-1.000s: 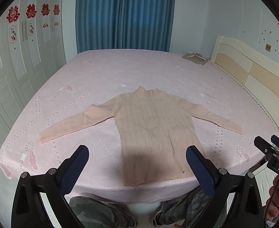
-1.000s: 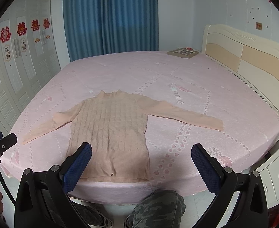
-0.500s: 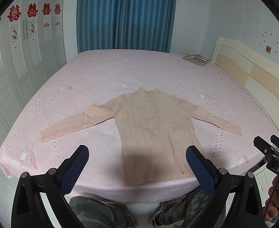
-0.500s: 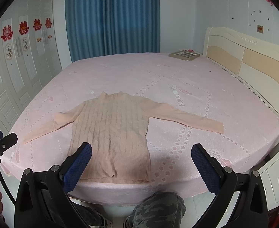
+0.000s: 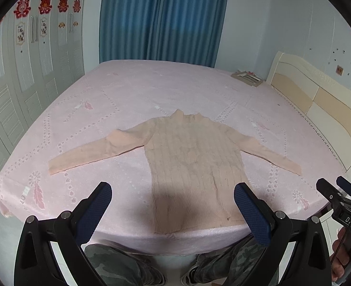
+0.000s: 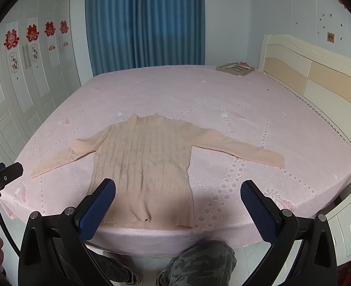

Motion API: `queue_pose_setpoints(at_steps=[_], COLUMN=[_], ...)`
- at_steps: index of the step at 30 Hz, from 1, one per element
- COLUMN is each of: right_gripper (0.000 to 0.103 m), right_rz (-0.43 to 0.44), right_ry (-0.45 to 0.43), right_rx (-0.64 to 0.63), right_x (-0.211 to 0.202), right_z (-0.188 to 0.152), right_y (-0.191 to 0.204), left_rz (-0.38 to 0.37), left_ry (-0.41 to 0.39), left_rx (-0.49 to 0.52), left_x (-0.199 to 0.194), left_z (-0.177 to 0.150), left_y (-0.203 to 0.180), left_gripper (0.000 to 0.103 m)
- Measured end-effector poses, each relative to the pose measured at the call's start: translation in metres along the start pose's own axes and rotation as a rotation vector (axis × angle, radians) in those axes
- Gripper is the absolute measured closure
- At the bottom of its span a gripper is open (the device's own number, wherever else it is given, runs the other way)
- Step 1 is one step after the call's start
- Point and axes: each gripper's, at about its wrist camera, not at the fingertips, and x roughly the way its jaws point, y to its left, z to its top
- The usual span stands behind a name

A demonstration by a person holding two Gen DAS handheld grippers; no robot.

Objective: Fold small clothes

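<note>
While both tools hang above the near bed edge:
Sweater (image 5: 194, 164): flat, lower centre, hem at bed (image 5: 127, 95) edge, sleeves outstretched.
Left gripper (image 5: 173, 205): spread, empty.
Right gripper (image 6: 177, 200): spread, empty.
Room: bare sheet upper frame.

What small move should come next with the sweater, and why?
Probably lower the left claw to the left sleeve and bring it across the body. The sweater lies flat on the bed, sleeves spread, and both claws hang open, holding nothing.
</note>
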Motion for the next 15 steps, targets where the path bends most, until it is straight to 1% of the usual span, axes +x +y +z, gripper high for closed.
queue_pose_setpoints(at_steps=[4,8,10,15], right_gripper=[0.000,0.000,0.000,0.000], right_rz=[-0.001,0.004,0.004,0.003], right_ry=[0.004,0.007,0.008,0.014], right_rx=[0.007,0.003,0.003,-0.021], right_x=[0.003,0.004,0.004,0.004], right_z=[0.000,0.000,-0.001,0.001], right_y=[0.002,0.005,0.006,0.010], left_rz=[0.001,-0.007,-0.014,-0.003], left_ry=[-0.005,-0.009,-0.018,-0.050], left_rx=[0.006,-0.017,-0.018,-0.002], left_x=[-0.001,-0.002,-0.004,-0.006], left_z=[0.002,0.002,0.001,0.002], left_y=[0.006,0.010,0.011,0.010], left_gripper=[0.000,0.000,0.000,0.000])
